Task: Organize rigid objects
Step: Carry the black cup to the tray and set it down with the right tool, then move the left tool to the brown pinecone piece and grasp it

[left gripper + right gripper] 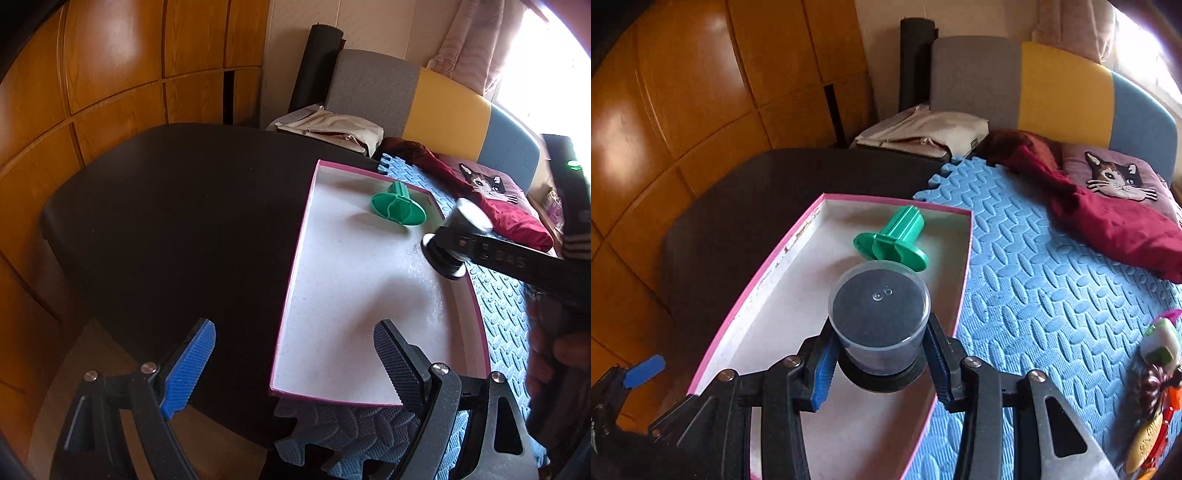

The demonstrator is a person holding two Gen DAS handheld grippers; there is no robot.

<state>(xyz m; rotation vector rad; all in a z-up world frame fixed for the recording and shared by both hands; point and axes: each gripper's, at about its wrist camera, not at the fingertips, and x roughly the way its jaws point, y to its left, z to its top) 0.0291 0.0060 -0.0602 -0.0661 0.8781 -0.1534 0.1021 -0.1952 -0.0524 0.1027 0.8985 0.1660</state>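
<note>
Left wrist view – left gripper (295, 363): fingers spread wide with nothing between them, hanging over the near edge of the pink-rimmed tray (291, 280), where the dark table (166, 206) meets it
Left wrist view – right gripper (448, 242): reaches in from the right over the tray's far right side, clamped on a small clear jar (458, 229) with a black cap
Left wrist view – green plastic piece (399, 206): lies on its side in the tray's far corner, just beyond the jar

Right wrist view – right gripper (881, 354): both pads pressed on the clear jar (879, 314), base pointing forward, black cap toward the camera
Right wrist view – jar's place: held above the tray's (757, 288) white floor, whether touching it I cannot tell
Right wrist view – key relation: green plastic piece (894, 240) sits straight ahead of the jar, stem pointing away, flange close to the jar's base; open floor lies nearer and to the left
Right wrist view – nearer tool: the right one by far; left gripper (642, 369) shows only at the lower left edge
Right wrist view – judgement: setting the jar down short of the green piece looks safest
</note>
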